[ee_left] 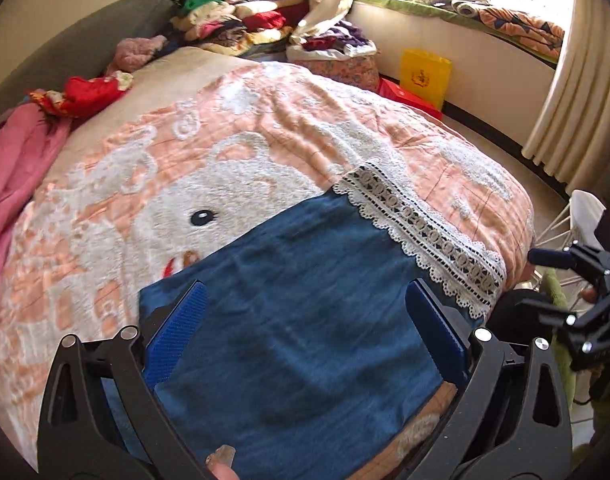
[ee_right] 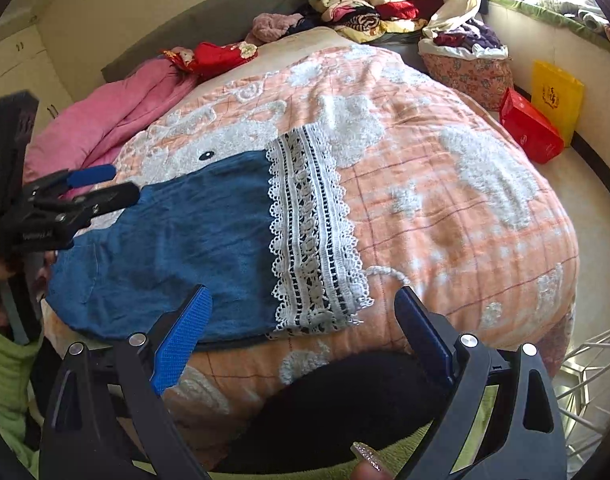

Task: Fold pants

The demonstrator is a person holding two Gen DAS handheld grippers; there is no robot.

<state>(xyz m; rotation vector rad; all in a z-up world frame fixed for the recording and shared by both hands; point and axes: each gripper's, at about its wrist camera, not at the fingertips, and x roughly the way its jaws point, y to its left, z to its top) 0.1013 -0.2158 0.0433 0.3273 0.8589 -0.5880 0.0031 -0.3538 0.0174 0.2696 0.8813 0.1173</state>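
Pants: the blue pants (ee_right: 173, 248) lie flat near the front edge of the bed, on the peach-and-white blanket (ee_right: 445, 208), with the white lace hem (ee_right: 313, 232) pointing toward the middle of the bed.
Left gripper: the left gripper (ee_left: 305, 320) hangs over the blue cloth, fingers spread wide, nothing between them; the right wrist view shows it side-on (ee_right: 105, 188) above the pants' far corner.
Right gripper: the right gripper (ee_right: 301, 320) has its fingers spread apart and empty, near the lace hem at the bed's front edge; from the left wrist it shows only at the frame's edge (ee_left: 553, 280), off the side of the bed.
Only in the left view: a window sill with a patterned orange blanket (ee_left: 521, 28).
Only in the right view: a pocket seam on the pants, and cupboard doors (ee_right: 21, 64) behind the pink quilt (ee_right: 105, 120).
Both views: stacked clothes (ee_left: 241, 12) at the far end, a yellow bag (ee_right: 557, 96) and a red box (ee_right: 529, 128) on the floor.
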